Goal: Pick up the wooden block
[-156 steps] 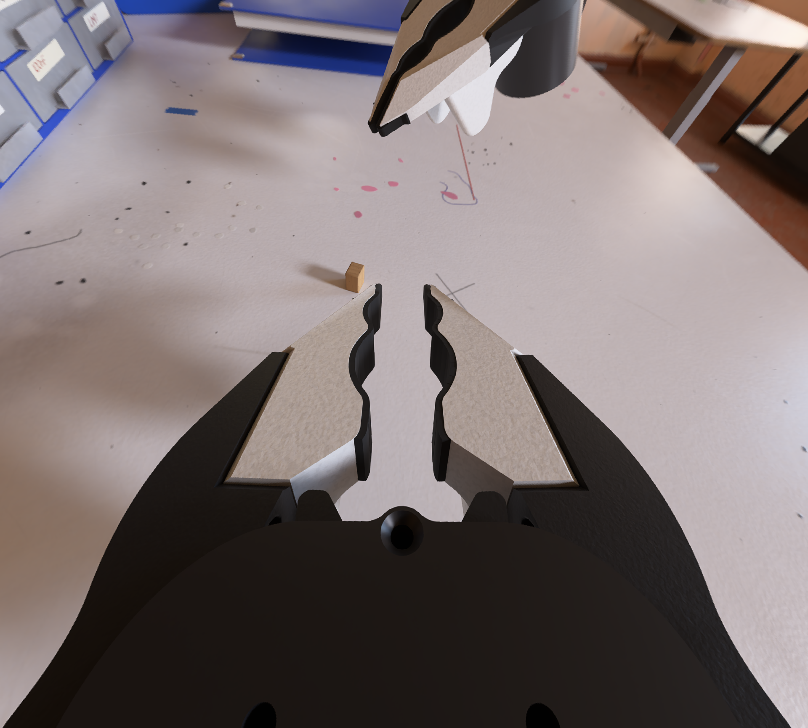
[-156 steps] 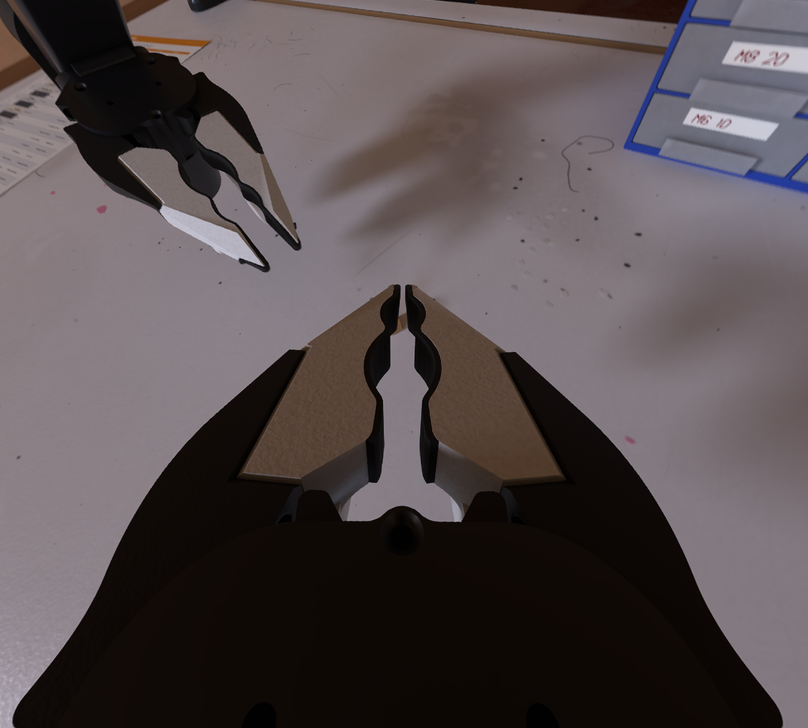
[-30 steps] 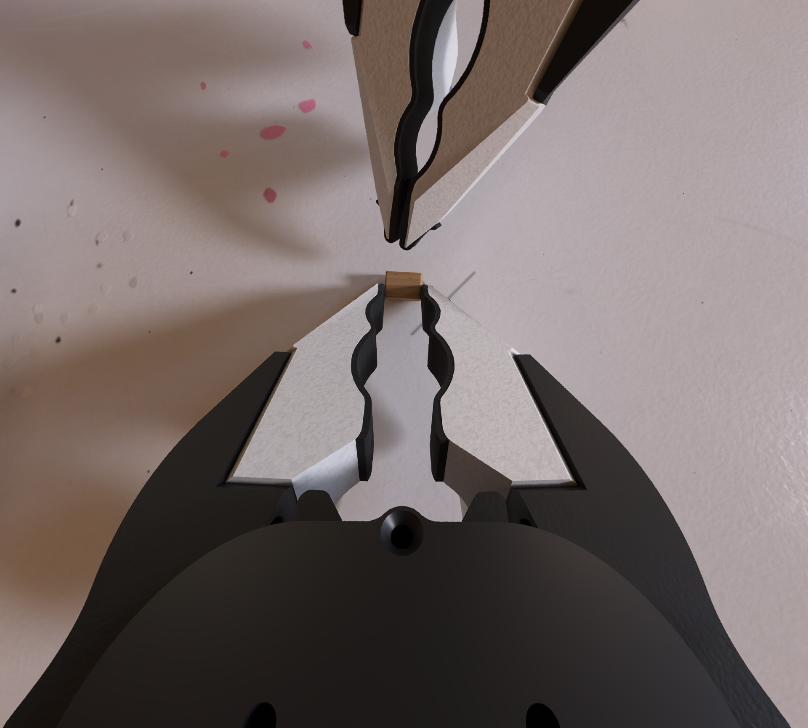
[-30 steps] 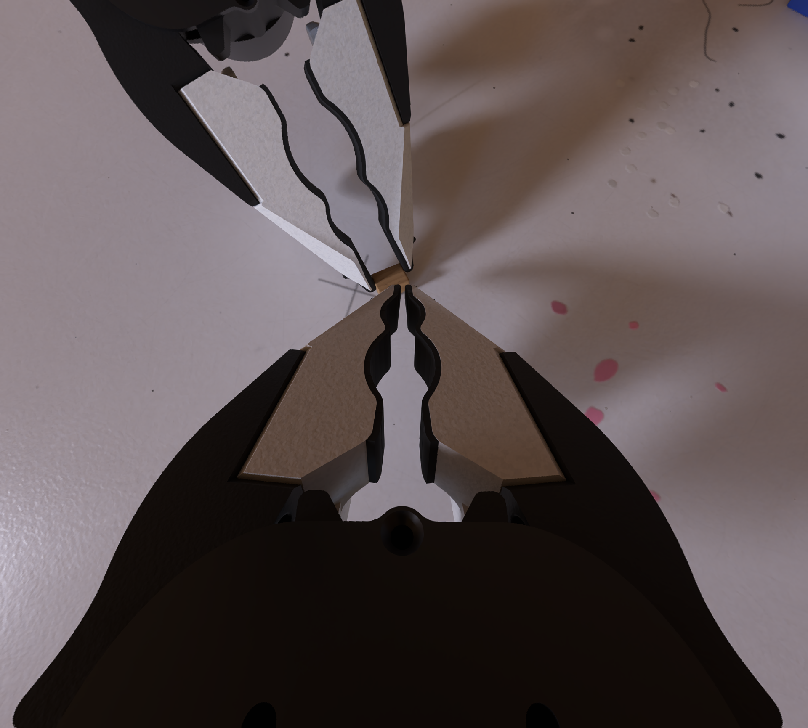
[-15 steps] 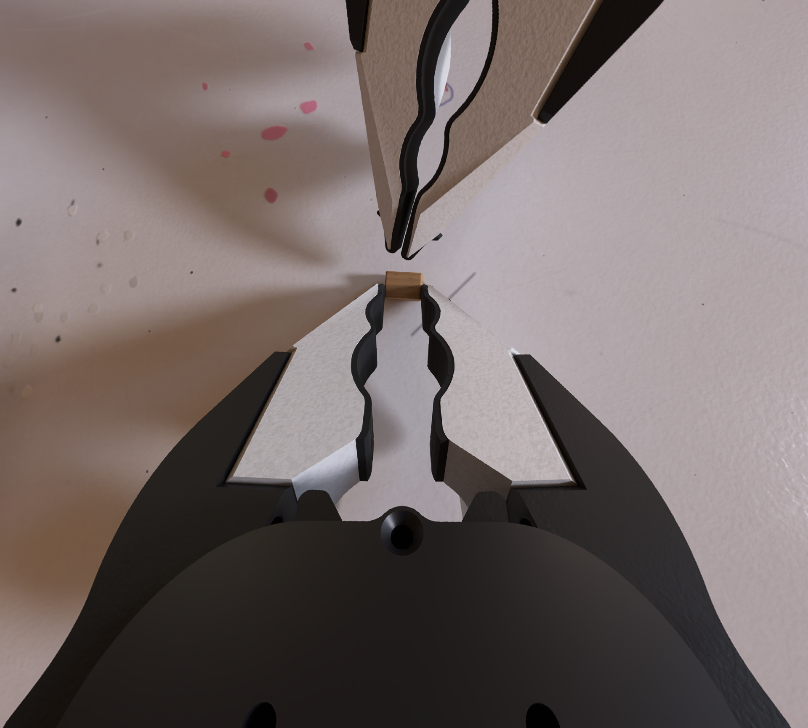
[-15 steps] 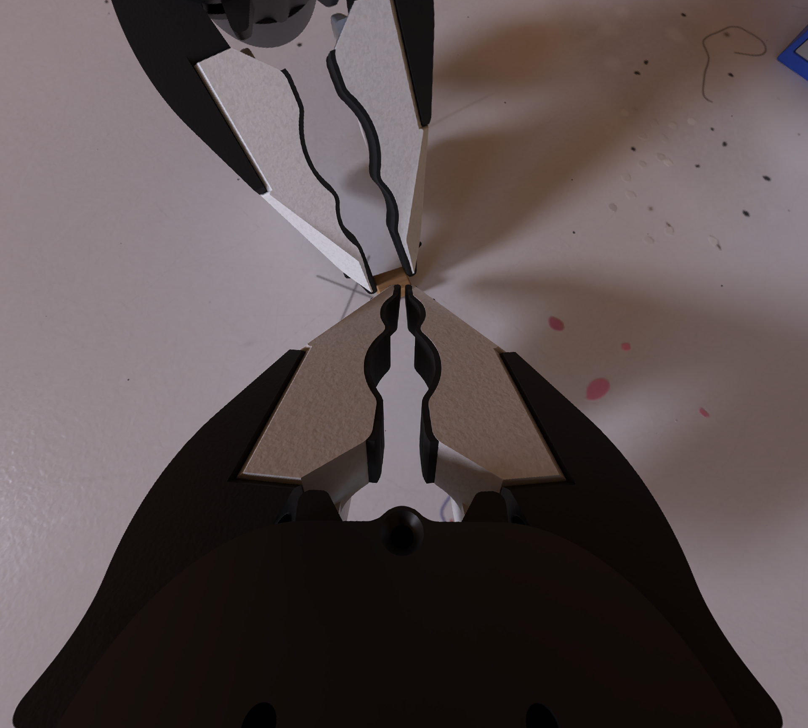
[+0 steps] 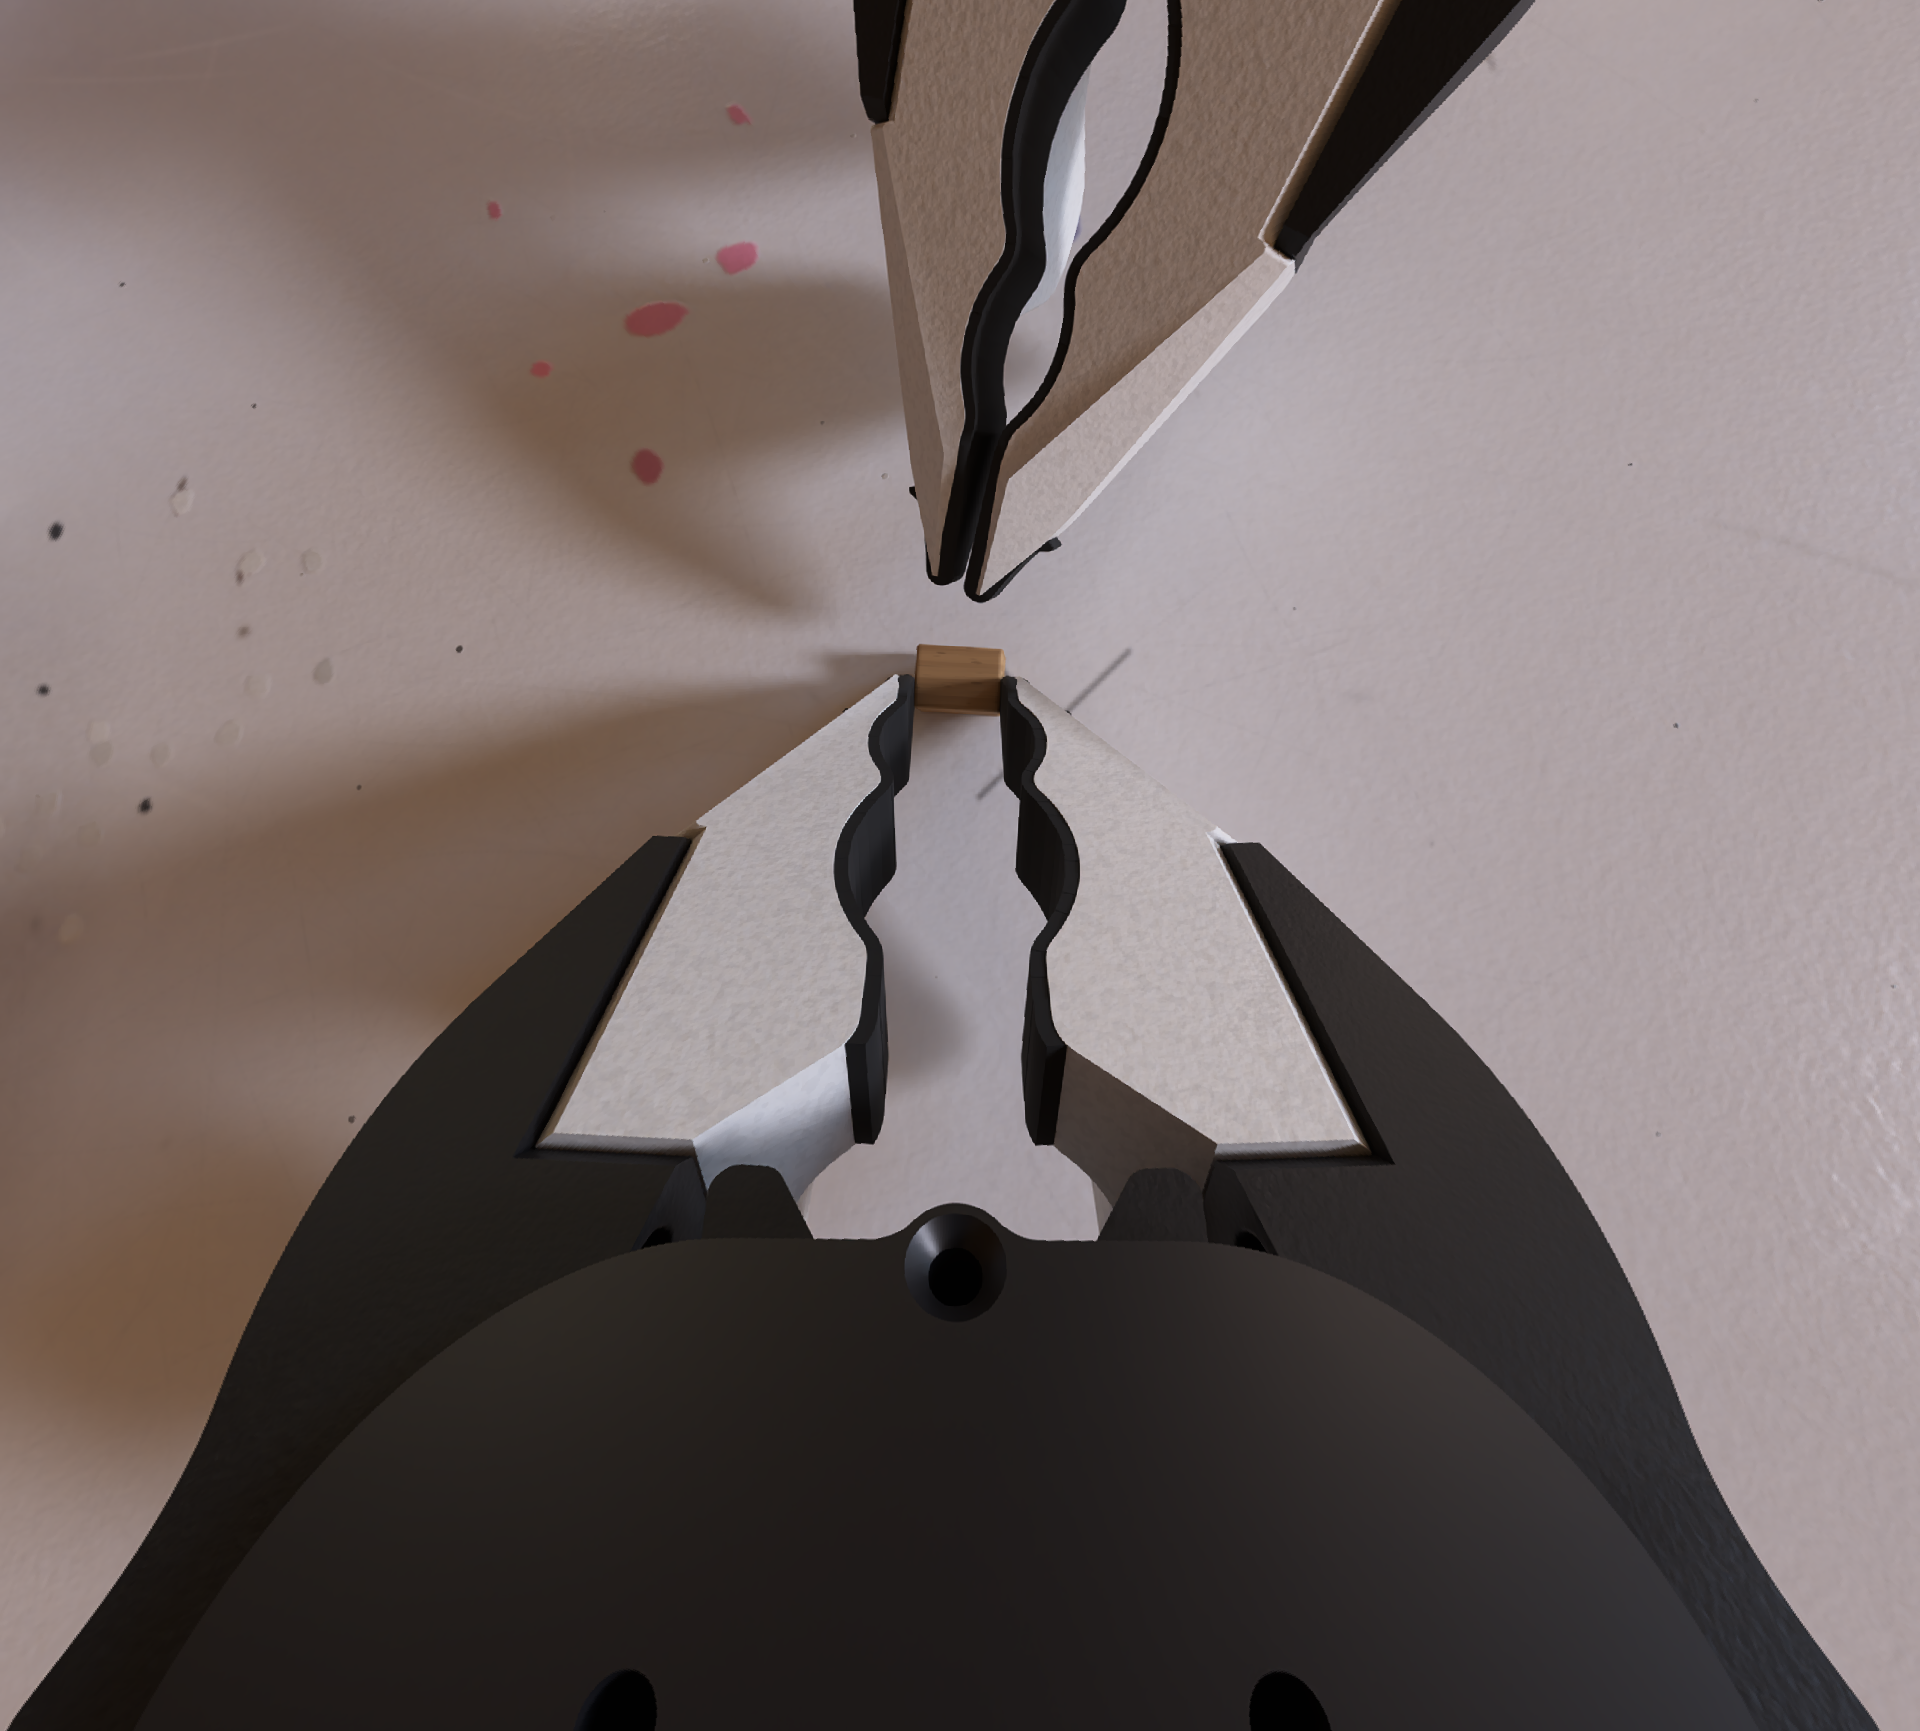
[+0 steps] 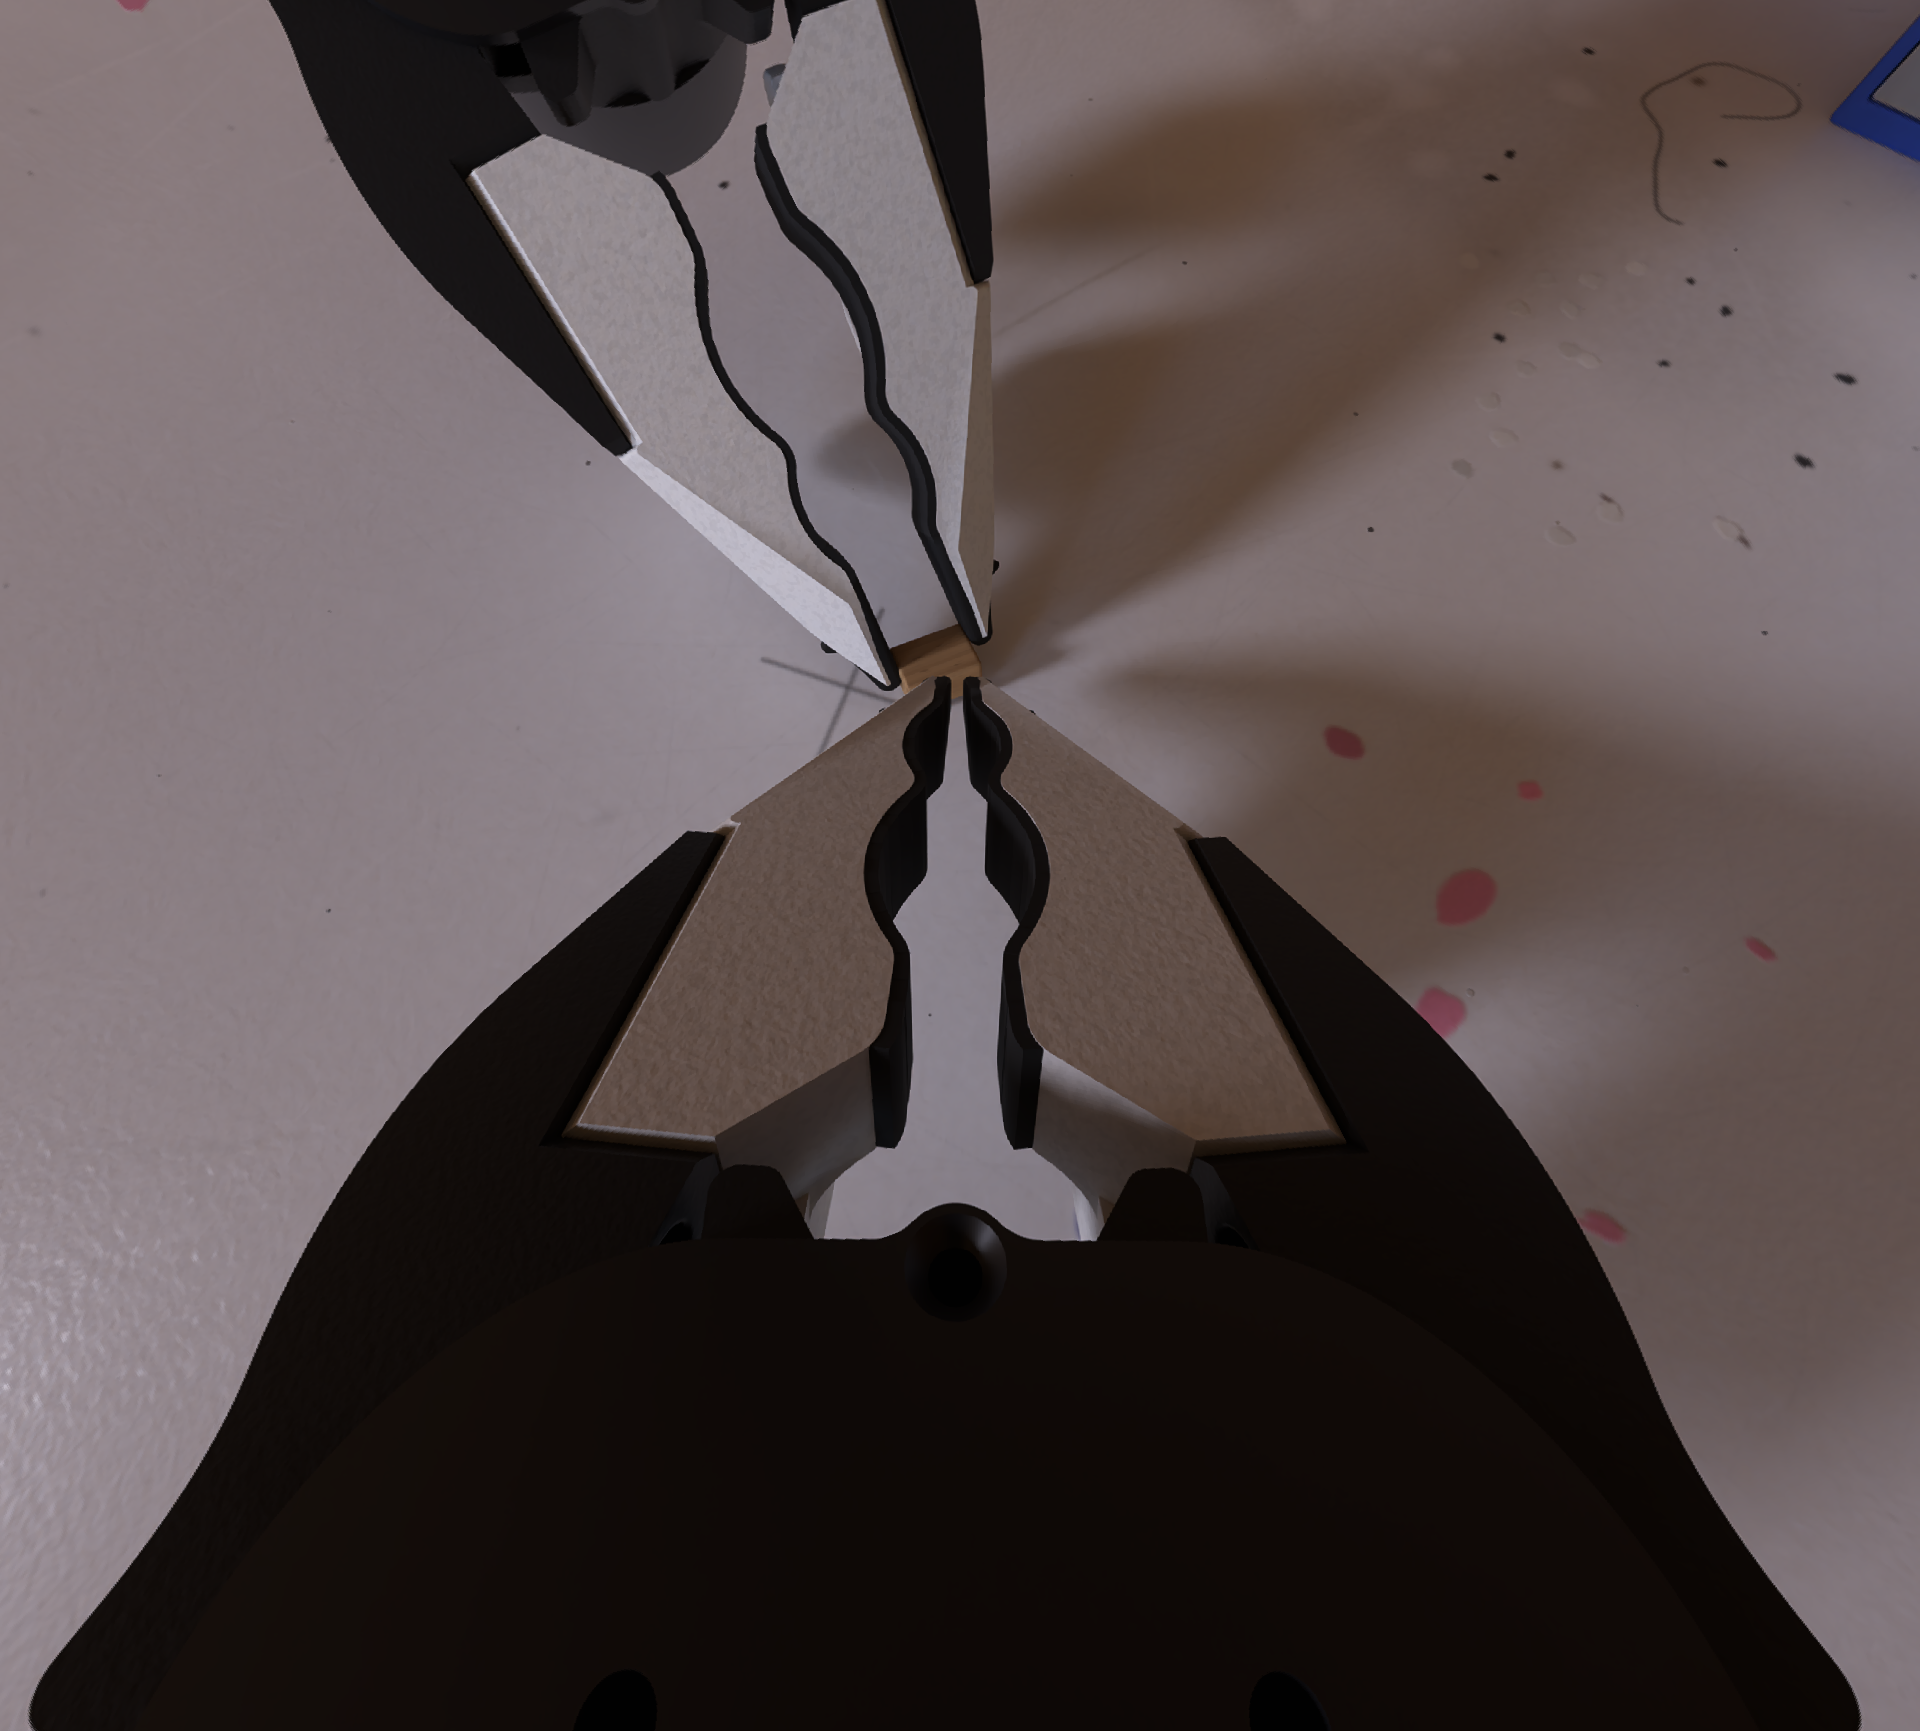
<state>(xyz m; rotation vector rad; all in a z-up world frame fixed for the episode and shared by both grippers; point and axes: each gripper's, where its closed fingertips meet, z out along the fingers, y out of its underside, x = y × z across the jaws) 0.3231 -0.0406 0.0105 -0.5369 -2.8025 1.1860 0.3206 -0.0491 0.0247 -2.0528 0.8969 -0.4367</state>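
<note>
In the left wrist view, the left gripper (image 7: 958, 692) had its two fingertips closed against either side of the wooden block (image 7: 960, 678), which sat on the pale counter (image 7: 1558, 642) at the very tips. The block's underside and any gap beneath it were hidden, so whether it had left the counter could not be told. Just beyond it, apart from the block, the right gripper (image 7: 964, 585) pointed down with its tips nearly together and nothing between them. Pink spots (image 7: 655, 320) lay off to the left.

In the right wrist view, the right gripper (image 8: 957, 689) showed only a thin slit at its tips, empty, just beside the block (image 8: 935, 665). The left gripper (image 8: 935, 647) pinched that block from the far side. Its body was cut off at the top edge, and a blue corner (image 8: 1886, 97) showed at the right edge.

By my reading, the grasp was made and the lift remained.
</note>
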